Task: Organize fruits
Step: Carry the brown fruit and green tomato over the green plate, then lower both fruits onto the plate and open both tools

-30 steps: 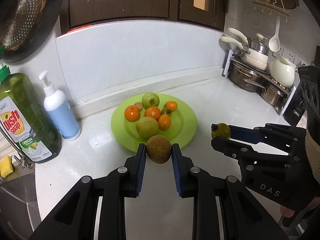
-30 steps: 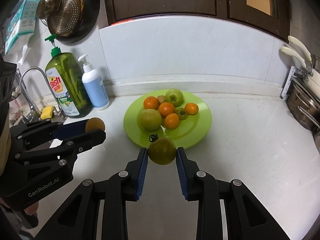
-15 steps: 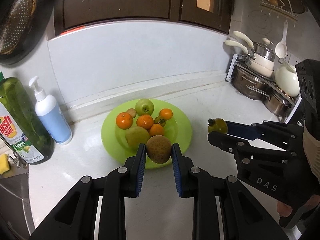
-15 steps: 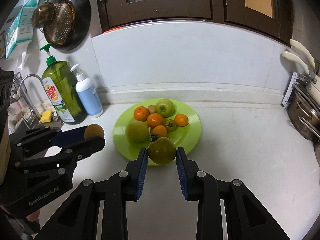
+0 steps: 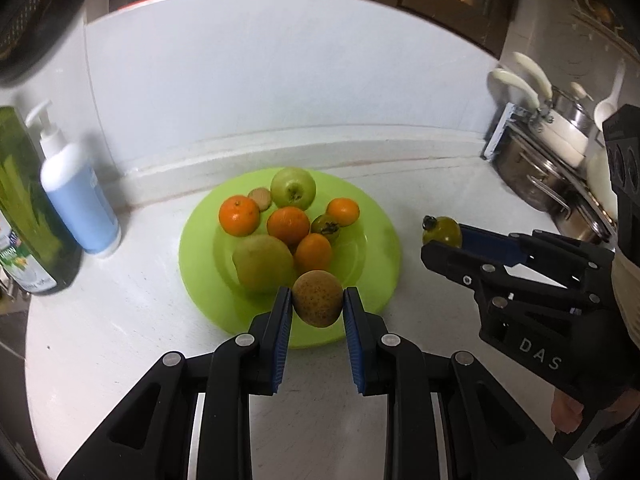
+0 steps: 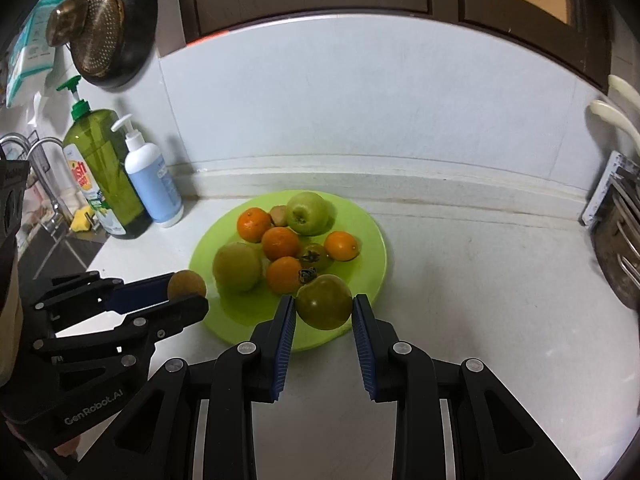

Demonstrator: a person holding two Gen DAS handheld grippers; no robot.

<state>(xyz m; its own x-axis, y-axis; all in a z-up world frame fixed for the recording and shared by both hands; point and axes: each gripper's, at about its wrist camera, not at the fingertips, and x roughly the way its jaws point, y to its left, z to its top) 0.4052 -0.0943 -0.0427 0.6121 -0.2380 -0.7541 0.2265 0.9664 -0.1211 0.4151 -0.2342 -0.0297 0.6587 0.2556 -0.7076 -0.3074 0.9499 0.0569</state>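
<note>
A lime green plate [image 5: 376, 256] [image 6: 372, 240] on the white counter holds a green apple [image 5: 293, 193], several oranges [image 5: 239, 215], a yellow-green pear [image 5: 262, 262], a small green persimmon [image 5: 325, 228] and a brown kiwi [image 5: 260, 198]. My left gripper [image 5: 317, 300] is shut on a brown speckled pear [image 5: 317, 298] above the plate's near rim; it also shows in the right wrist view [image 6: 186, 285]. My right gripper [image 6: 323, 308] is shut on a green persimmon [image 6: 323, 307], held above the plate's near right edge; it also shows in the left wrist view [image 5: 441, 231].
A green dish soap bottle [image 6: 102, 176] and a white-and-blue pump bottle [image 6: 152, 180] stand at the left by the wall. A tap and sink [image 6: 44, 184] lie further left. A rack of steel pots [image 5: 548, 176] stands at the right. A strainer [image 6: 100, 36] hangs above.
Both grippers have moved forward toward the plate with their fruits still held. The plate now looks larger and nearer in both views.
</note>
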